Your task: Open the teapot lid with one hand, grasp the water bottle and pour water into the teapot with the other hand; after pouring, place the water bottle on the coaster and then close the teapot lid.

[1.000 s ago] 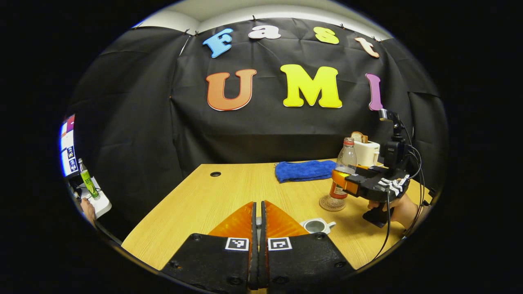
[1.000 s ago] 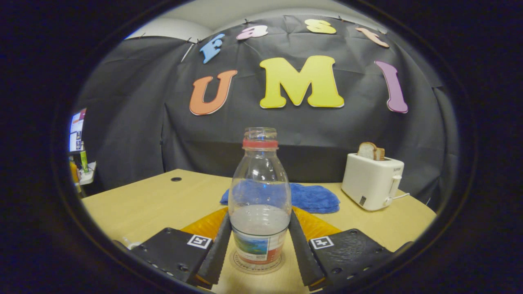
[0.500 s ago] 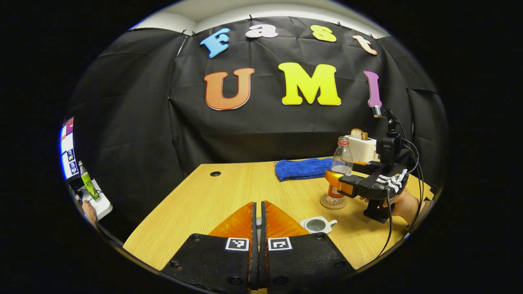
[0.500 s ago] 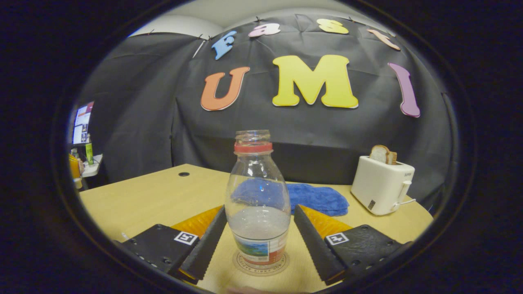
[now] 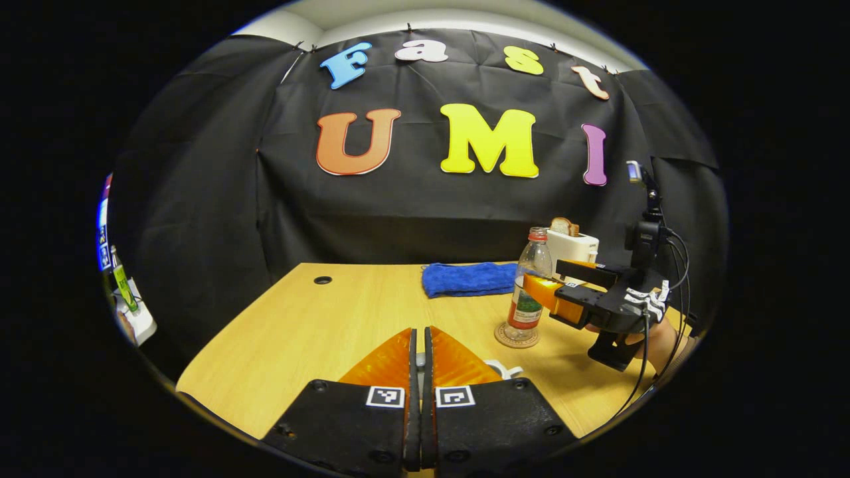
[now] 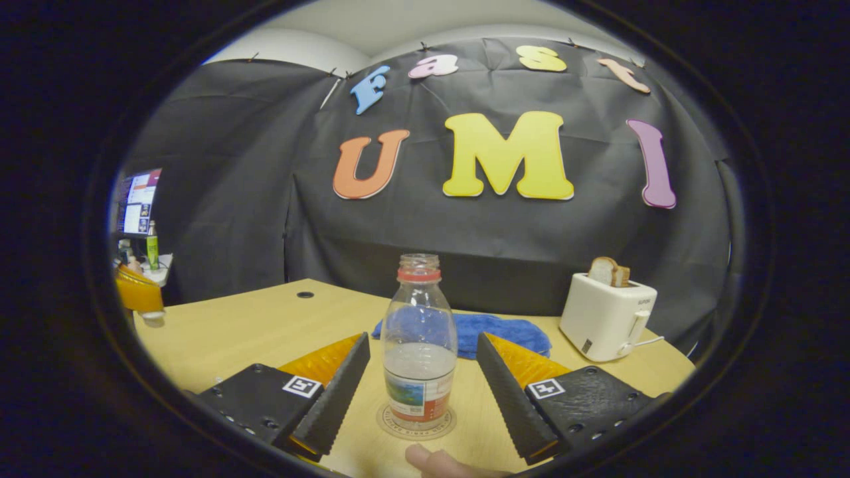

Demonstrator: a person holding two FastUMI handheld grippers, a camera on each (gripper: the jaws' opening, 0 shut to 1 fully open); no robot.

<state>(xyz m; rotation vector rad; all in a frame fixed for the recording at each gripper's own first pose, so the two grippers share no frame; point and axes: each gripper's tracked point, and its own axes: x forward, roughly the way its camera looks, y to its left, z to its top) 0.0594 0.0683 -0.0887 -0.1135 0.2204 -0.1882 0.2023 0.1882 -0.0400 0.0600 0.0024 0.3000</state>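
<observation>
seeing clear plastic water bottle point(image 6: 420, 345) upright on round coaster point(image 6: 416, 423), our right gripper point(image 6: 422, 362) spread wide, fingers clear of it. left gripper point(image 5: 418, 345) clenched; we can't tell on what. white teapot point(image 5: 499, 369) just beside it.

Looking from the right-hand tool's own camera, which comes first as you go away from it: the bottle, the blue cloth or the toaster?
1. Bottle: nearest, upright on its coaster, between the right tool's open fingers.
2. Blue cloth: farther back, behind the bottle.
3. Toaster: off to the right, near the wall; seemingly a little farther than the cloth, though it's a close call.
</observation>
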